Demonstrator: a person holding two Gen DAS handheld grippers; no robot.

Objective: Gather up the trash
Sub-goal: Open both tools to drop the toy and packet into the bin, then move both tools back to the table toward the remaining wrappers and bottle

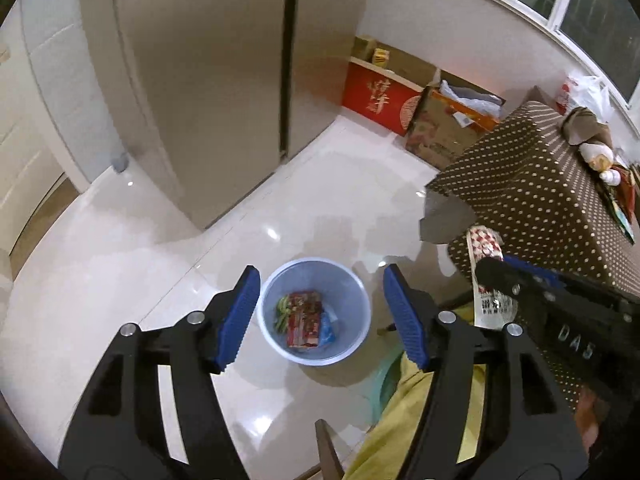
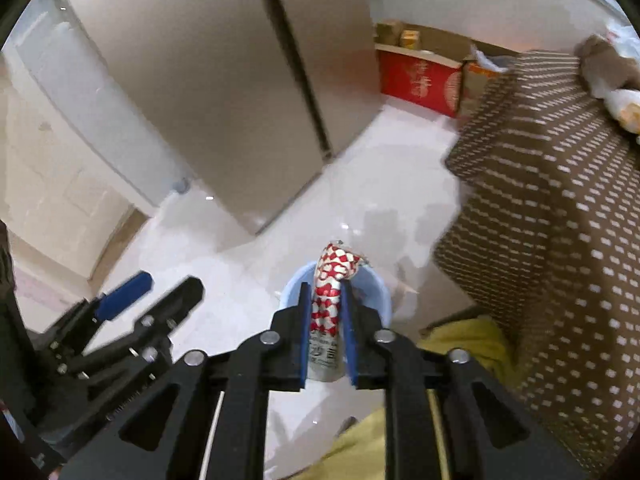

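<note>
Left gripper (image 1: 318,314) spread wide, empty, above bin (image 1: 352,336) on floor, wrappers (image 1: 304,318) inside; right gripper (image 2: 325,328) over bin, red-white wrapper (image 2: 330,300) between jaws, grip unclear

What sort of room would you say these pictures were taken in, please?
Probably a home kitchen or dining area: a tall two-door refrigerator, a polka-dot tablecloth over a table, and a glossy tiled floor.
</note>
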